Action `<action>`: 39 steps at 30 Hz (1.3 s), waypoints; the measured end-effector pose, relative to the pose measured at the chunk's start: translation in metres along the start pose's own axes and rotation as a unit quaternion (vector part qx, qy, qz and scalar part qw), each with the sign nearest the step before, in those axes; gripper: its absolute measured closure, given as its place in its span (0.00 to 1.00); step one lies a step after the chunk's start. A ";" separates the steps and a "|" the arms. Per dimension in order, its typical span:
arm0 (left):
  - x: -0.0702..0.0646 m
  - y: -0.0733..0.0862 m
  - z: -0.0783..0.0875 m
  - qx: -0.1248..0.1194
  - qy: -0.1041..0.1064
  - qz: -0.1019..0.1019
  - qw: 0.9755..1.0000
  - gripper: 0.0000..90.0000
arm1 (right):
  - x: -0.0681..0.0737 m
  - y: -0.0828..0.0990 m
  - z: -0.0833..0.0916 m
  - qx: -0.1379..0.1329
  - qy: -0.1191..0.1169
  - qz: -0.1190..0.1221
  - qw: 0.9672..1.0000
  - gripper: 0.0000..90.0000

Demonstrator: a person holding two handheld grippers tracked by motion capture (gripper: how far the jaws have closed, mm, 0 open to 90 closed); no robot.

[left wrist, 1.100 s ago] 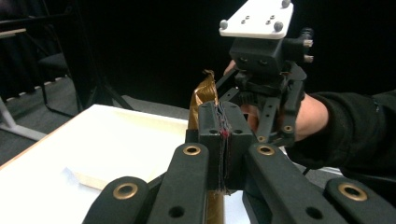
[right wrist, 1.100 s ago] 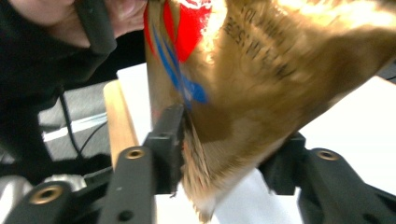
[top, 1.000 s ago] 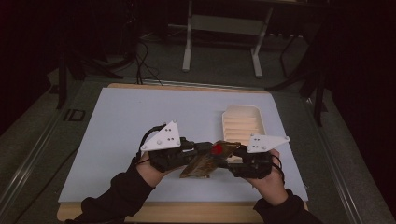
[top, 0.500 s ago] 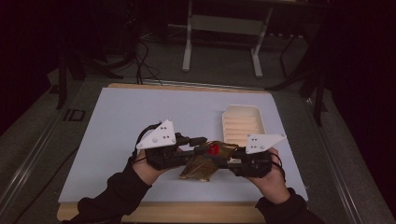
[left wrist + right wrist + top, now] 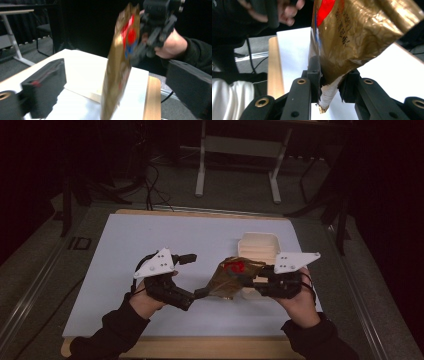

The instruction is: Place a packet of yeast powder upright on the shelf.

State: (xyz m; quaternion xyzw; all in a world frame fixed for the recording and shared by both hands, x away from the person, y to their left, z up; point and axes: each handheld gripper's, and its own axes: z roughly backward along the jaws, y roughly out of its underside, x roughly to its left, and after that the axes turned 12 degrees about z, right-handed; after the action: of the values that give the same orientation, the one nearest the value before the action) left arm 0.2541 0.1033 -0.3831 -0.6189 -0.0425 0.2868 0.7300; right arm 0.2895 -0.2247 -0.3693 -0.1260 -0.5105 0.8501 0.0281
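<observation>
The right gripper was clamped on a gold bag. In the right gripper view its two black jaws pinched the bag's lower edge between them, with a crumpled white and gold corner poking down below the pads. The bag rose from the jaws wrinkled and shiny, a red patch near its top and small dark print across the foil.

The left gripper had let go: its jaws had just been opening and stood wide apart. In the left gripper view the bag hung blurred in the gap between them, touching neither pad, with the right gripper and the hand that held it behind the bag's top.

In the high view the bag was held off the table between the two grippers, its right end in the right gripper and its left end reaching toward the left gripper's lower jaw. Its red mark faced up. Just behind it, partly covered by the bag and the right gripper, a pale ribbed tray sat on the white mat. The mat lay on a wooden table, whose edge showed at the near side. The person's dark sleeves came in from the bottom. Beyond the table the floor was dim, with a desk frame and cables.
</observation>
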 end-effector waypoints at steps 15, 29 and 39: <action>0.024 0.042 0.015 0.014 -0.030 0.043 0.999 0.02 | -0.055 -0.006 0.038 0.018 0.110 0.027 0.993 0.82; 0.032 0.073 0.011 0.018 -0.028 0.066 0.997 0.00 | -0.100 0.031 0.034 0.080 0.126 0.054 0.987 0.82; 0.037 0.076 0.013 0.013 -0.026 0.078 0.996 0.00 | -0.120 0.046 0.028 0.136 0.127 0.072 0.980 0.82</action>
State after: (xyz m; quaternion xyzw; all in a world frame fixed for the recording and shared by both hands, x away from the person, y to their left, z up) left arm 0.2512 0.1372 -0.4616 -0.6030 -0.0093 0.3600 0.7118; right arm 0.4028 -0.2917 -0.3748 -0.2646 -0.3717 0.8885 0.0487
